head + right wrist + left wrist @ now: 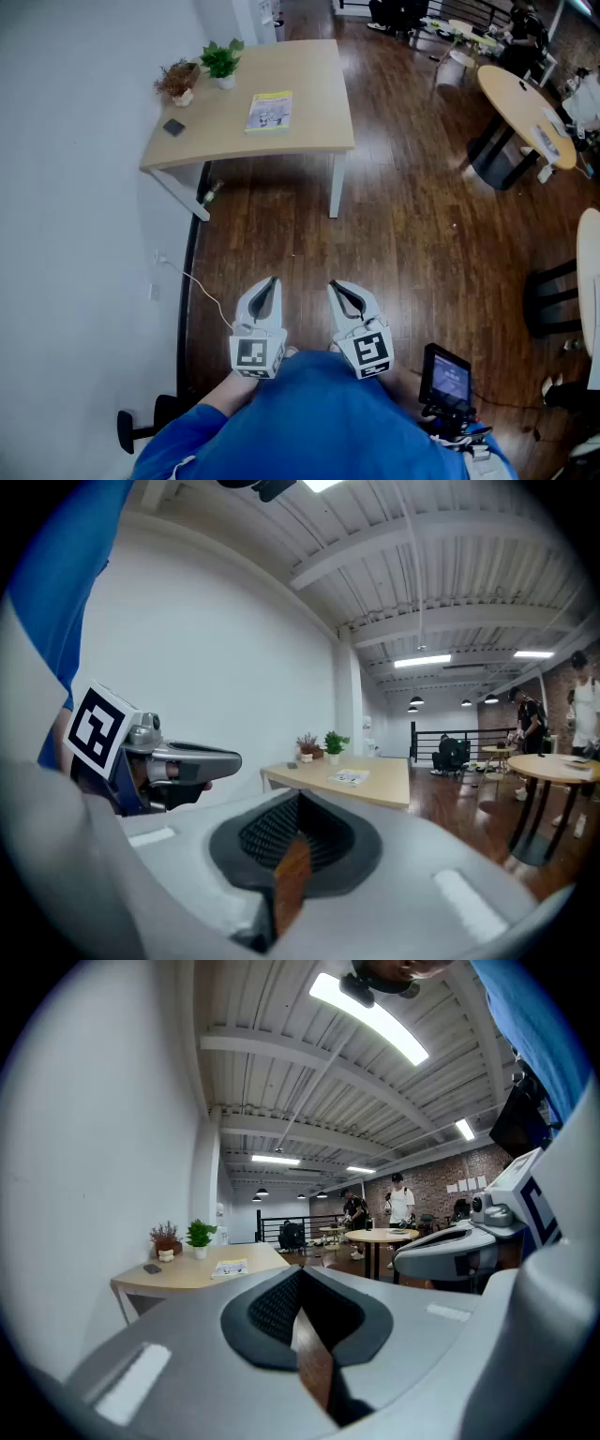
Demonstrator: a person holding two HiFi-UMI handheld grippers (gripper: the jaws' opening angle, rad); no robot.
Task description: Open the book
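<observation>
Approach step, nothing touched yet. My left gripper (pixel 270 283) pinched fully closed, empty. My right gripper (pixel 337 287) likewise closed, empty. Both held near my body. Book (pixel 269 111) lies well ahead on wooden table (pixel 314 117), right of potted plants (pixel 222 61). Next, probably: walk up, part jaws, catch cover edge. Book thin, closed, flat, yellow-trimmed cover up.
</observation>
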